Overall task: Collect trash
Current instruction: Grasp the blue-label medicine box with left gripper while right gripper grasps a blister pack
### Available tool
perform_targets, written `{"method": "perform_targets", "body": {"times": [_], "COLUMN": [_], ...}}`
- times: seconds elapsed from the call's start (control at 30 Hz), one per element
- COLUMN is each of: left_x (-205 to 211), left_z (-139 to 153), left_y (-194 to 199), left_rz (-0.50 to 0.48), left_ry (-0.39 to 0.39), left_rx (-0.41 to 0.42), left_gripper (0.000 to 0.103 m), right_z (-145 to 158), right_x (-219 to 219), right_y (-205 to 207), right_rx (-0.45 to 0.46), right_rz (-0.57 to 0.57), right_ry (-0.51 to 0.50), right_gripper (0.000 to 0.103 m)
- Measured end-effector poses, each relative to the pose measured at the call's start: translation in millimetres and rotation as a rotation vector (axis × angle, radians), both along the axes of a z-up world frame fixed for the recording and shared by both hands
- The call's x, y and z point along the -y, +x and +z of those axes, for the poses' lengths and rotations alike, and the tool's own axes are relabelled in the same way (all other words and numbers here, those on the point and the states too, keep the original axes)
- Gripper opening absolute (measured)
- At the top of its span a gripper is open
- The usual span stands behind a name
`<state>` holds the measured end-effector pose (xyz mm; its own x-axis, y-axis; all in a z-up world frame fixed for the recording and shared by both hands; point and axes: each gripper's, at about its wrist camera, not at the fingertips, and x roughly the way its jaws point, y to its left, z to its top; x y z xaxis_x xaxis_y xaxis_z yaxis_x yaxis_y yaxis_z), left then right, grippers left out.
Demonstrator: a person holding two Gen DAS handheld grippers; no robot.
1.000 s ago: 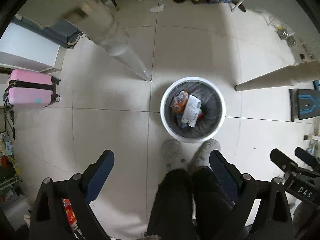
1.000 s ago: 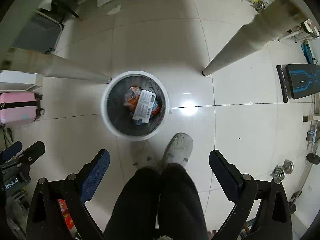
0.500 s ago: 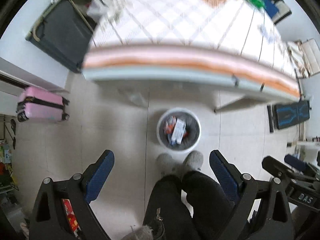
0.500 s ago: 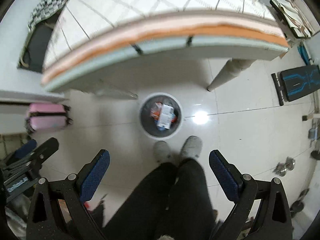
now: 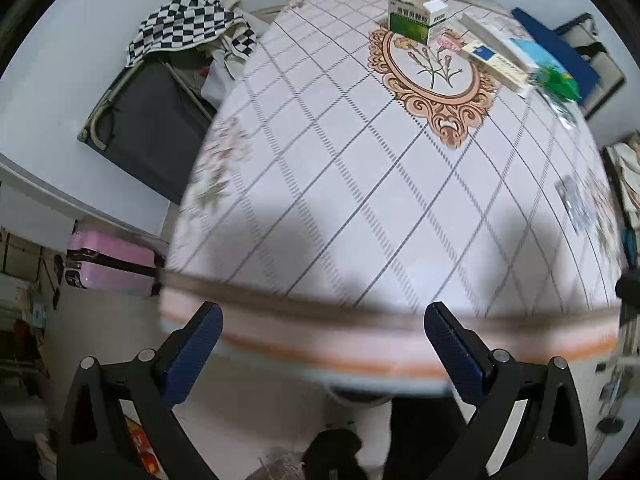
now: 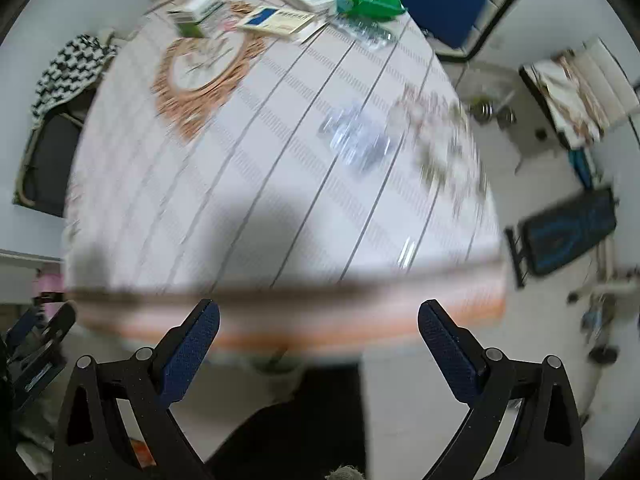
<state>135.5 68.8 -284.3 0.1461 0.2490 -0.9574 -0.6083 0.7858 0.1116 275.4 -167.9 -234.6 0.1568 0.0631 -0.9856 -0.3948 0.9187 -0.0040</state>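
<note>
From your left gripper (image 5: 322,334), jaws just spread wide and empty, the boxes (image 5: 416,20) lie far ahead across the table (image 5: 320,200), with the long carton slanting away to the right. From your right gripper (image 6: 318,332), equally agape and empty, the clear plastic wrapper (image 6: 356,140) lies much nearer, just ahead, so that hand is better placed.

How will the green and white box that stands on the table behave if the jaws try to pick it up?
The green and white box stands upright on a narrow face, so a sideways nudge would probably tip it. It looks like thin cardboard packaging, likely light, and may dent under a hard squeeze. Its flat sides should grip well, though a smaller white box touches it and might shift too.
</note>
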Motion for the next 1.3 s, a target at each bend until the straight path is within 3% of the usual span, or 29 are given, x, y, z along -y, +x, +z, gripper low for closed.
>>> {"method": "perform_targets", "body": {"times": [0.13,0.23,0.33,0.43,0.5,0.67,0.87,1.03,1.2,1.27,1.3], "left_x": [4.9,9.6,10.6,6.8,2.4,-12.5,-47.2,-68.6,-76.7,-73.5,-67.8], "left_z": [-31.4,-51.5,-61.8,-67.8,-67.9,-54.2,-47.3,-75.7,-98.3,-96.5,-92.9], "left_y": [62.2,97.2,122.0,146.2,168.9,246.2,360.1,419.1,431.5,433.7,435.6], "left_rz": [0.056,0.069,0.073,0.076,0.075,0.092,0.257,0.381,0.444,0.411,0.350], "left_ry": [-0.057,-0.080,-0.092,-0.104,-0.115,-0.167,-0.364,-0.452,-0.440,-0.401,-0.374], "left_rx": [-0.074,-0.125,-0.158,-0.188,-0.193,-0.133,-0.013,-0.052,-0.103,-0.112,-0.108], "left_gripper": [0.103,0.103,0.103,0.103,0.103,0.103,0.103,0.102,0.102,0.094,0.089], "right_z": [-51.9,-87.4,-109.1,-113.4,-109.7,-91.2,-83.0,-86.8,-101.5,-105.8,-105.6], "right_x": [-8.7,-17.6,-28.1,-39.6,-43.9,-28.0,-1.3,11.6,5.3,5.7,6.2], "right_y": [101.4,145.9,164.4,161.9,162.3,209.1,303.2,343.2,358.3,357.9,357.6], "right_rx": [-0.013,-0.069,-0.115,-0.078,-0.037,-0.047,-0.070,-0.095,-0.115,-0.119,-0.119], "right_rz": [0.073,0.116,0.157,0.209,0.217,0.029,-0.240,-0.364,-0.401,-0.397,-0.386], "right_ry": [-0.087,-0.088,-0.050,-0.064,-0.081,0.017,0.050,0.066,0.064,0.065,0.062], "right_gripper": [0.101,0.101,0.098,0.081,0.059,0.059,0.059,0.059,0.059,0.059,0.059]}}
